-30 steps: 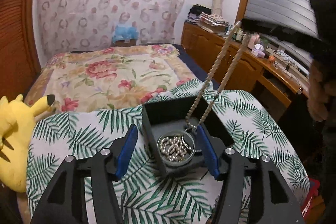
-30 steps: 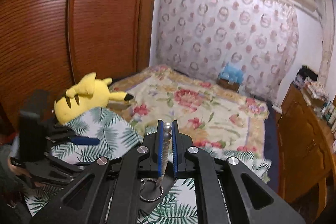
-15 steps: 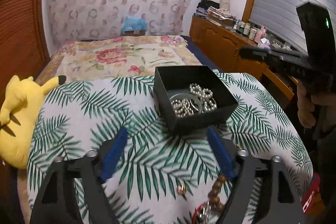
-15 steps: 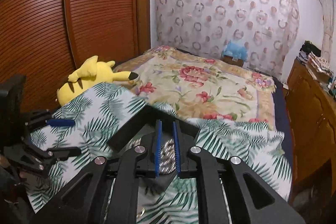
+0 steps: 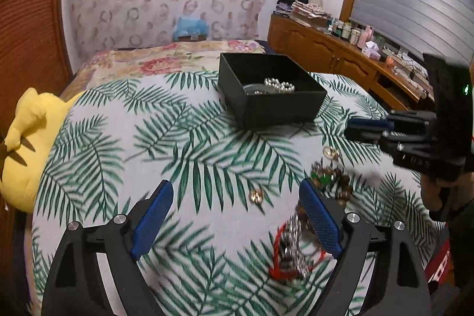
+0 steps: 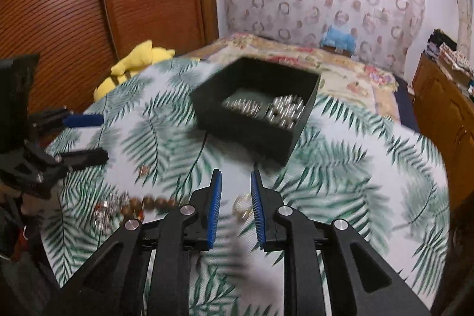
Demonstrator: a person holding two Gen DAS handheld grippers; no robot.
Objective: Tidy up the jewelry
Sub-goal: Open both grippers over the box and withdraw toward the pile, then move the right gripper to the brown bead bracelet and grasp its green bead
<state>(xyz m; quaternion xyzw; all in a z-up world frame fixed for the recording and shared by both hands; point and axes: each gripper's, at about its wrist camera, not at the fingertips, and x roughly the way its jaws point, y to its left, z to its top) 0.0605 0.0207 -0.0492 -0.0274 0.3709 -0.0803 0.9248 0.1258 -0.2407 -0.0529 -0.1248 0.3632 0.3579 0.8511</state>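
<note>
**Operator:** Inside the black box [image 5: 284,108], what is stored, and what remains outside?

**Manual:** The box sits on the palm-print cloth [image 5: 183,144], toward its far side, and holds silver bead jewelry [image 5: 280,85]. The loose pieces lie on the cloth nearer you: a small gold piece [image 5: 256,195], a gold ring [image 5: 331,152], a brown bead strand [image 5: 334,182] with green parts, and a tangle of chain and red cord [image 5: 291,250].

**Operator:** State of my tools?

**Manual:** Your left gripper [image 5: 234,215] is released. Its jaws are opening wide, and only the small gold piece lies in the gap on the cloth, untouched. Your right gripper [image 6: 235,203] is also released. Its jaws are opening but stand at a narrow gap, with the ring on the cloth between the tips, not pressed by either pad.

**Operator:** What can fail from here?

**Manual:** Three faults are likely.
1. The right blue pad of the left gripper stands just beside the bead strand and the tangle. Closing there may snag several pieces at once.
2. The cloth appears soft. Pressing down may pinch fabric with the jewelry and drag the box.
3. The ring is small and smooth. The narrow right jaws may push it aside rather than straddle it.

The two grippers work near one another; keep them apart over the pile.
</note>
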